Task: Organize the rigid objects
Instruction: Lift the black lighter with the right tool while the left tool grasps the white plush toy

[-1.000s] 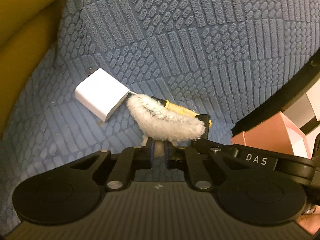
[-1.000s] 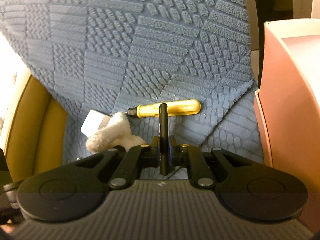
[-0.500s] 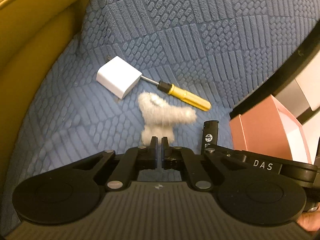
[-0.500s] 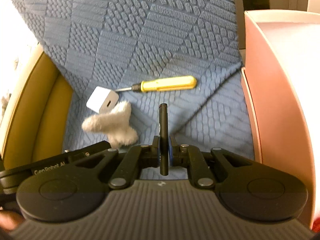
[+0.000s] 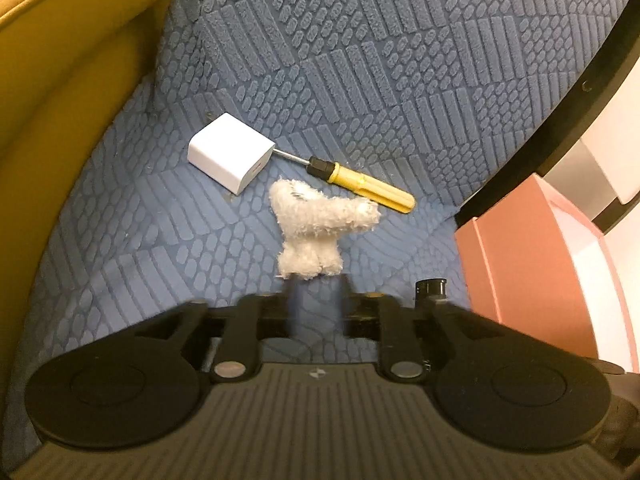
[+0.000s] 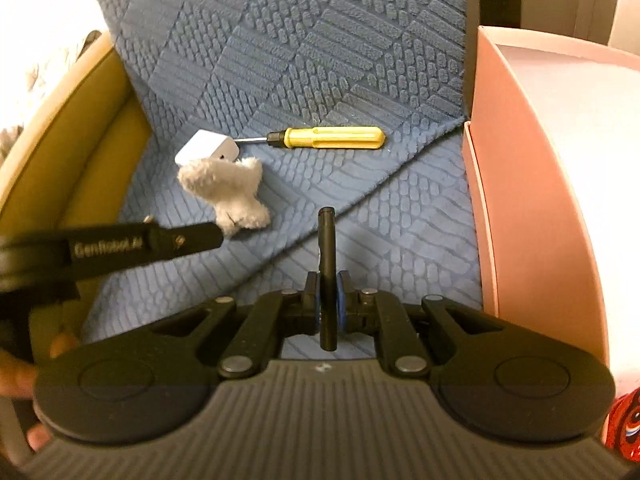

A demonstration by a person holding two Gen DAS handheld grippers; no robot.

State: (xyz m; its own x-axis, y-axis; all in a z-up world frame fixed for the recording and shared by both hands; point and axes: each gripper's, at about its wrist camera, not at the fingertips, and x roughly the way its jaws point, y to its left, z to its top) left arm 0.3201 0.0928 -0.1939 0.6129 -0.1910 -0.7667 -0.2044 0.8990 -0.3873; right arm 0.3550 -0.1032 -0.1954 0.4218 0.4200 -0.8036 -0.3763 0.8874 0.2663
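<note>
A white fluffy toy [image 5: 316, 232] lies on the blue textured seat [image 5: 400, 80], just past my left gripper [image 5: 318, 286]. Its blurred jaws are opening and the pads do not press the toy. Beyond the toy sit a white charger cube [image 5: 230, 158] and a yellow-handled screwdriver [image 5: 360, 188], whose tip touches the cube. My right gripper [image 6: 327, 288] is shut on a slim black stick [image 6: 326, 240], held upright above the seat, left of the pink box [image 6: 520, 160]. In the right wrist view the toy [image 6: 230, 194], cube [image 6: 206, 148] and screwdriver [image 6: 328, 138] lie ahead to the left.
A mustard-yellow padded armrest [image 5: 80, 120] borders the seat on the left. The open pink box [image 5: 520, 260] stands off the seat's right edge, white inside. My left gripper [image 6: 212, 236] reaches in from the left of the right wrist view, with a person's fingers [image 6: 16, 376] behind it.
The fluffy toy hung in my left gripper's shut jaws; now it lies on the seat and the jaws have parted. My right gripper drew back and toward the pink box, still holding the stick.
</note>
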